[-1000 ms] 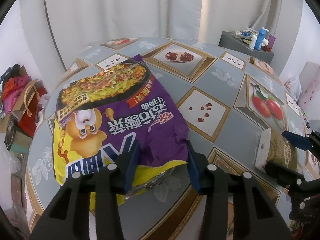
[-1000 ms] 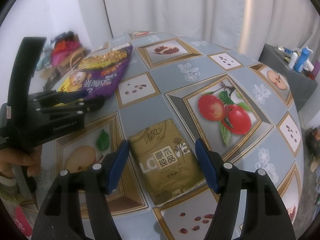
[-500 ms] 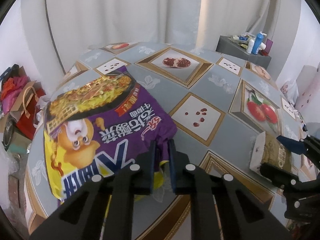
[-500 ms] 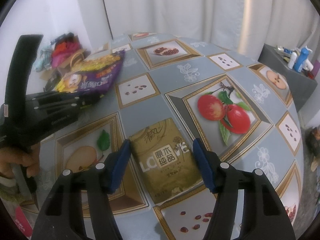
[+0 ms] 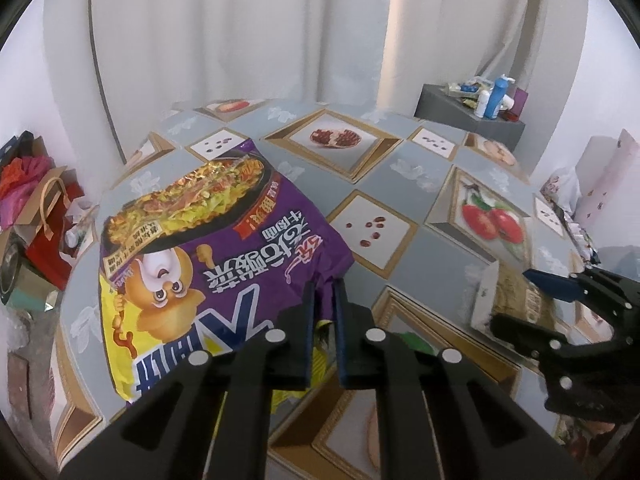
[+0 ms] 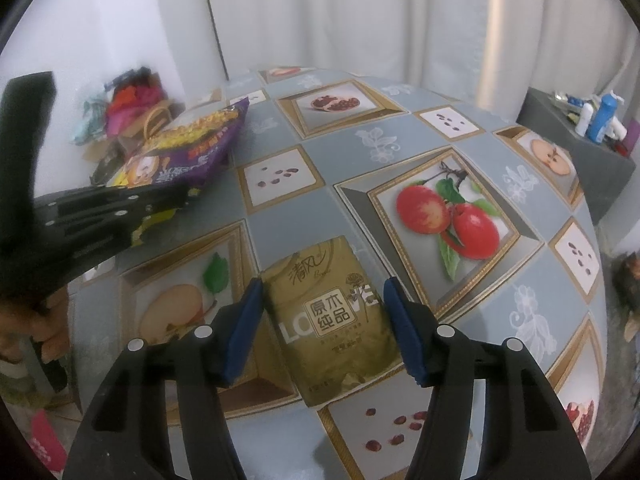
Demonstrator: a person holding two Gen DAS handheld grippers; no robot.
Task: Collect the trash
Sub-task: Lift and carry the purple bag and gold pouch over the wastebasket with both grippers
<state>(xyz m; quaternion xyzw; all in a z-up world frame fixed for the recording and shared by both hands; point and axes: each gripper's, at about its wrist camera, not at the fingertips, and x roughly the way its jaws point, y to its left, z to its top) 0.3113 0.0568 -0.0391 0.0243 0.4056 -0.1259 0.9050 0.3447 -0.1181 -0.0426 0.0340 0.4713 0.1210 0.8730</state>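
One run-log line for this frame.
left gripper: shut on purple noodle bag | right gripper: open, straddling gold tissue pack

Big purple instant-noodle bag [image 5: 208,248], cartoon mascot and noodle photo face up, is crumpled at its near edge and lifting off the surface there, upside down to the left view; gold tissue pack [image 6: 336,316] lies flat on the surface, well apart to its right

Soft daylight, fisheye warp, slight motion blur.
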